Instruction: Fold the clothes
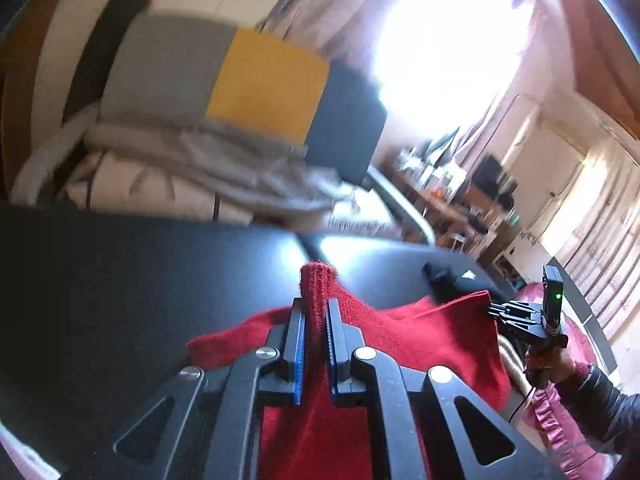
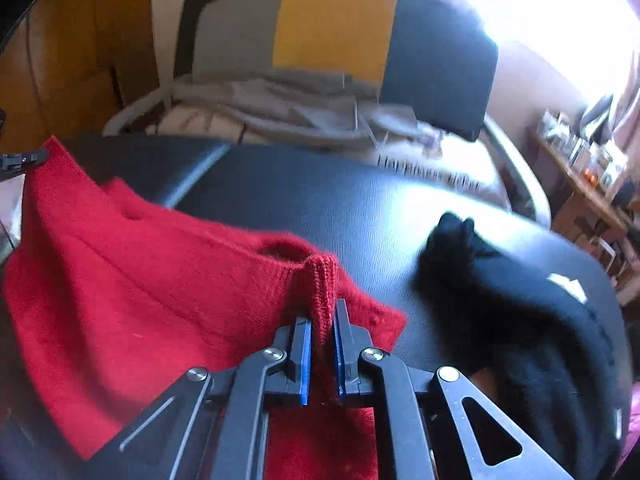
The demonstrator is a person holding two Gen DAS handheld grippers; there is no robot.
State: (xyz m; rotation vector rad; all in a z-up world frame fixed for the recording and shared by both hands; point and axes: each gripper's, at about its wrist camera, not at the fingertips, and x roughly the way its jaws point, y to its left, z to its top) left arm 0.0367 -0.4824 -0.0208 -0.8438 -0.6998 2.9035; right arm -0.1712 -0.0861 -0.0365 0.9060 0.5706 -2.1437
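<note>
Garment: I have the red knitted sweater lifted by two points along one edge, its body draping onto the glossy black table top, I judge to spread it flat for a fold.
Left gripper: blue-padded jaws nearly together, pinching a ribbed ridge of the red knit.
Right gripper: jaws likewise narrow, pinching a ribbed fold of the same garment; its tip meets the far corner in the left view.
Waiting item: a black garment lies crumpled on the table, just beside the sweater.
Background: grey, yellow and black cushion behind the table.
</note>
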